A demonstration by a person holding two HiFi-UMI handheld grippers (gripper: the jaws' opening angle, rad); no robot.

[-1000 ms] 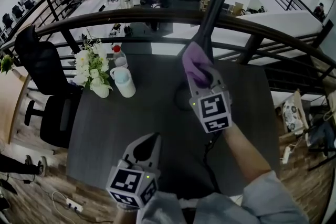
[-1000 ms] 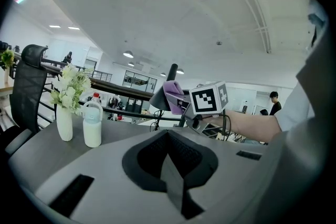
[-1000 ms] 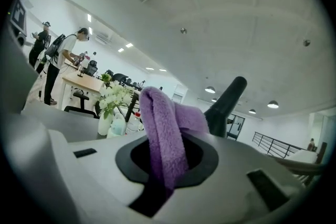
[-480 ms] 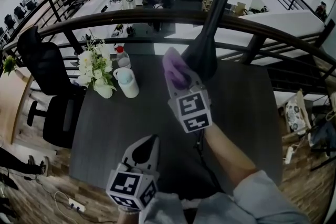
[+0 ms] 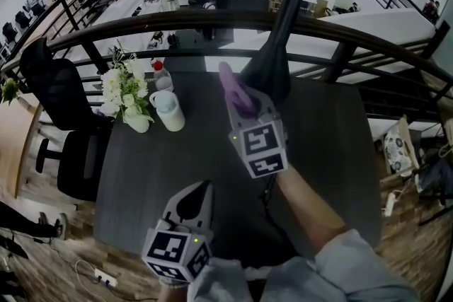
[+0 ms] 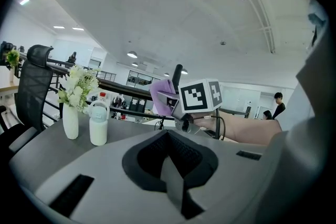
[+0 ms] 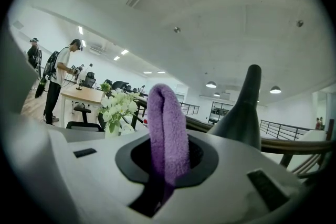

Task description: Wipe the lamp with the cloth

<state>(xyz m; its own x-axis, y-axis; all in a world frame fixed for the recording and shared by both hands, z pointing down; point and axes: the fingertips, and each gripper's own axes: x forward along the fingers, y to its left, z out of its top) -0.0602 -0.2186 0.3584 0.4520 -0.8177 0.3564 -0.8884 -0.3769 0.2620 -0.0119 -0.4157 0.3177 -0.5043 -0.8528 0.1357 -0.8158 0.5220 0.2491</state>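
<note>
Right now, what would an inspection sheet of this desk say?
Surface: dark table, matte.
Job's things: black lamp upright at far edge; purple cloth beside it, contact unclear.
Clutter: flower vase, white jug, red-capped bottle, far left.
Grippers: right gripper shut on cloth; left gripper shut, empty, held low.
Cables: dark cable under right arm.
Surroundings: railing, office chair, people beyond.

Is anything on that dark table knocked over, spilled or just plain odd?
Nothing stands out: the white flower vase, white handled bottle and tall black lamp stand upright; the right gripper grips the purple cloth.
</note>
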